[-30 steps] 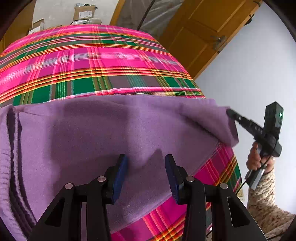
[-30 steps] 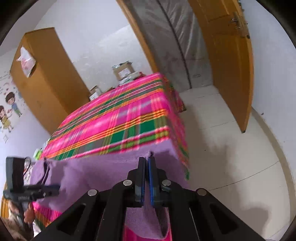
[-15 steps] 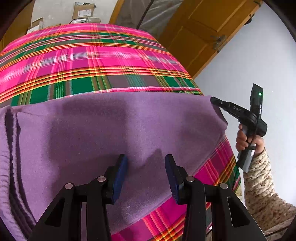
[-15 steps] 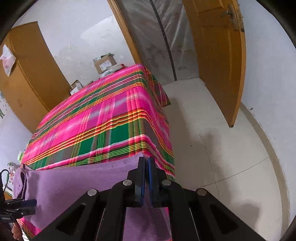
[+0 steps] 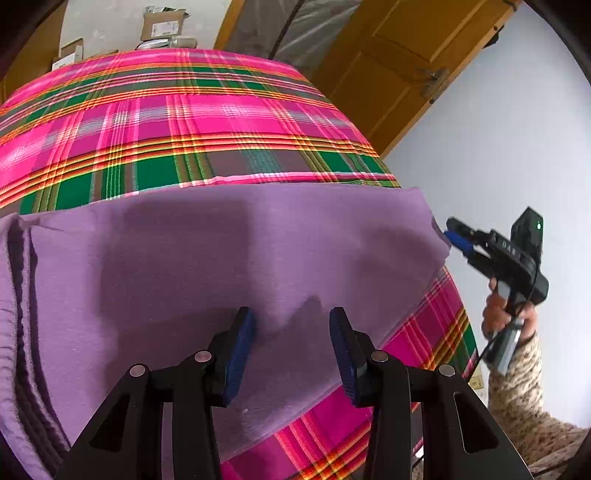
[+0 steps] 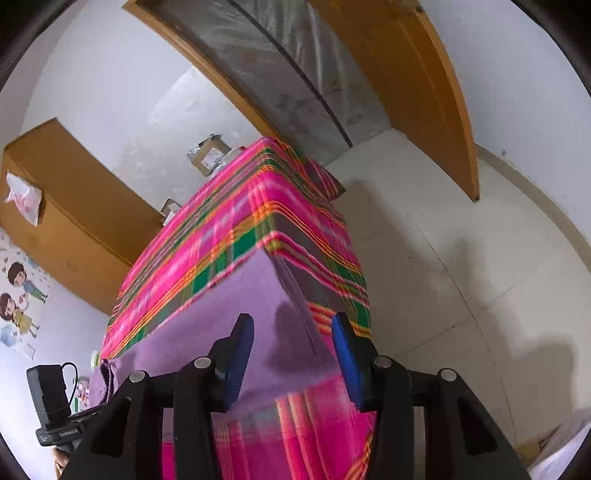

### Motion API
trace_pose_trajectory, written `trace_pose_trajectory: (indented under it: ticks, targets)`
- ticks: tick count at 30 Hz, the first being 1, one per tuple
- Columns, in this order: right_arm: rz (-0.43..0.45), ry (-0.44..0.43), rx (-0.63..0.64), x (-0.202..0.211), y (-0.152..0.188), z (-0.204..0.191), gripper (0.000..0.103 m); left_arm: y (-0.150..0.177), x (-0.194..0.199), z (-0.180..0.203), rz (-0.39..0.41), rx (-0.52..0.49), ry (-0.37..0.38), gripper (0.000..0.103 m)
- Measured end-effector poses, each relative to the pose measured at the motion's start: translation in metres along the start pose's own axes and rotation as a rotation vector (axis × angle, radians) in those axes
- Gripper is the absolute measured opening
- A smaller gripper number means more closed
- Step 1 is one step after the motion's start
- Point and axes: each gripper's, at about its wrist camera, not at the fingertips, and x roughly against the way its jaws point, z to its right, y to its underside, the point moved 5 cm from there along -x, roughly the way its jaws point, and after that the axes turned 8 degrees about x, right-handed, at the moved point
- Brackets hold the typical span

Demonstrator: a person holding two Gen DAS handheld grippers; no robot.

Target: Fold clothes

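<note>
A purple garment [image 5: 221, 258] lies spread flat over the near end of a pink and green plaid-covered table [image 5: 221, 122]. Its ribbed hem runs down the left. My left gripper [image 5: 291, 321] hovers open over the garment's near part, with nothing pinched. In the right wrist view my right gripper [image 6: 293, 325] hangs over the garment's [image 6: 229, 325] right corner at the table's edge. Its jaws are opening and the pads do not press the cloth. From the left wrist view, the right gripper [image 5: 452, 230] stands just off that corner.
A hand and patterned sleeve [image 5: 517, 369] hold the right gripper beside the table. A wooden door [image 6: 406, 74] and pale floor [image 6: 461, 258] lie to the right. Cardboard boxes [image 5: 162, 24] sit beyond the far end, and a wooden wardrobe [image 6: 66, 192] stands to the left.
The right gripper went from shut on the garment's corner to jaws apart, sinking and rolling. The corner now lies flat at the table's edge. The left gripper stayed still.
</note>
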Motion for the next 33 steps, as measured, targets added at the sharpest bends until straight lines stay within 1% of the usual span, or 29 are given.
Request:
trace_pose_trajectory:
  ticks: [4,6,9,13,16,17,18,19,20,21,22,24,25,28,33]
  targets:
    - [0.004,-0.056,-0.085,0.003,0.011,0.005,0.048,-0.001,-0.001,0.009,-0.002,-0.028,0.015,0.044]
    - [0.001,-0.085,-0.129,0.003,0.016,0.008,0.053,-0.003,-0.004,0.012,-0.011,-0.042,0.013,0.044]
    - [-0.047,-0.112,-0.223,-0.005,0.024,0.018,0.055,-0.004,-0.010,0.017,-0.030,-0.054,0.027,0.044]
    - [-0.045,-0.137,-0.326,-0.011,0.026,0.029,0.055,-0.003,-0.017,0.022,-0.043,-0.068,0.030,0.044]
    - [-0.054,-0.183,-0.350,-0.016,0.021,0.026,0.056,-0.004,-0.019,0.024,-0.046,-0.064,0.040,0.044]
    - [-0.055,-0.182,-0.338,-0.016,0.019,0.024,0.056,-0.005,-0.020,0.024,-0.047,-0.065,0.042,0.044]
    - [-0.053,-0.171,-0.324,-0.016,0.018,0.022,0.054,-0.005,-0.020,0.024,-0.047,-0.066,0.042,0.044]
    - [-0.045,-0.136,-0.305,-0.015,0.017,0.020,0.051,-0.005,-0.020,0.024,-0.046,-0.066,0.042,0.044]
    - [-0.039,-0.113,-0.293,-0.014,0.016,0.019,0.040,-0.006,-0.021,0.024,-0.046,-0.066,0.043,0.044]
    - [-0.036,-0.091,-0.279,-0.013,0.016,0.018,0.032,-0.006,-0.022,0.025,-0.045,-0.068,0.044,0.044]
    - [-0.030,-0.074,-0.265,-0.012,0.015,0.016,0.029,-0.007,-0.023,0.026,-0.045,-0.069,0.045,0.044]
    - [-0.014,-0.051,-0.239,-0.009,0.015,0.012,0.016,-0.008,-0.025,0.028,-0.044,-0.068,0.049,0.044]
    - [0.004,-0.041,-0.223,-0.006,0.014,0.010,0.012,-0.008,-0.026,0.028,-0.045,-0.068,0.053,0.044]
    - [0.030,-0.037,-0.212,0.000,0.011,0.009,0.010,-0.008,-0.027,0.030,-0.048,-0.078,0.058,0.044]
    - [0.017,-0.004,-0.217,-0.003,0.014,0.015,0.009,-0.007,-0.026,0.029,-0.051,-0.077,0.072,0.044]
